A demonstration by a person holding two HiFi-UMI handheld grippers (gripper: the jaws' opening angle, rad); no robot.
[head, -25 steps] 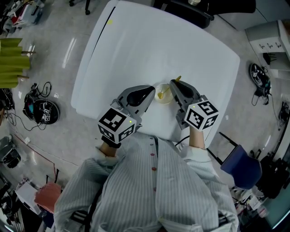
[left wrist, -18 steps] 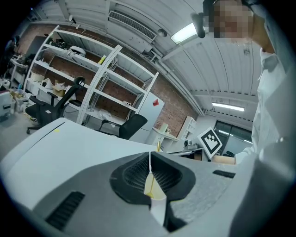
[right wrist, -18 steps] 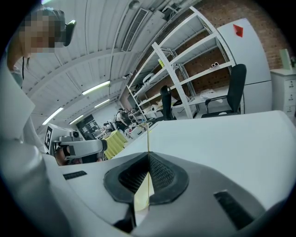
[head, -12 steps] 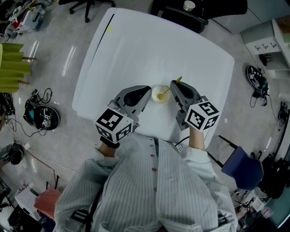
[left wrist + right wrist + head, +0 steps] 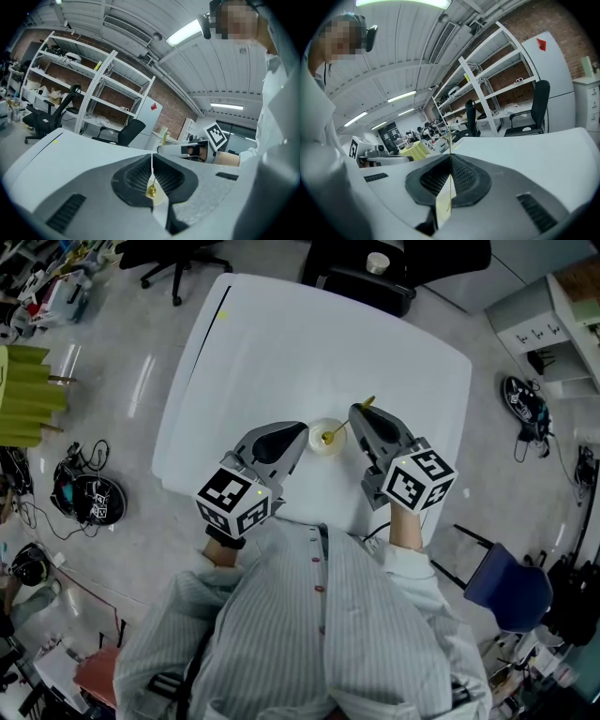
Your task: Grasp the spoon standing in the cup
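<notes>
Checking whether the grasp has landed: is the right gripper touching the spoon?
Touching. The right gripper view shows the right gripper shut on the thin yellow spoon, whose handle pokes up past the tips.

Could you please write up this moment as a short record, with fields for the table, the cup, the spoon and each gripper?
surface: white table
cup: pale, upright near the table's front edge, between the two grippers
spoon: yellow, bowl in the cup, handle leaning toward the right gripper
left gripper: jaws together, apparently pinching the cup's rim
right gripper: jaws together, apparently on the spoon's handle, seen as a thin yellow line in the seam
task status: spoon seems grasped, not lifted out
</notes>
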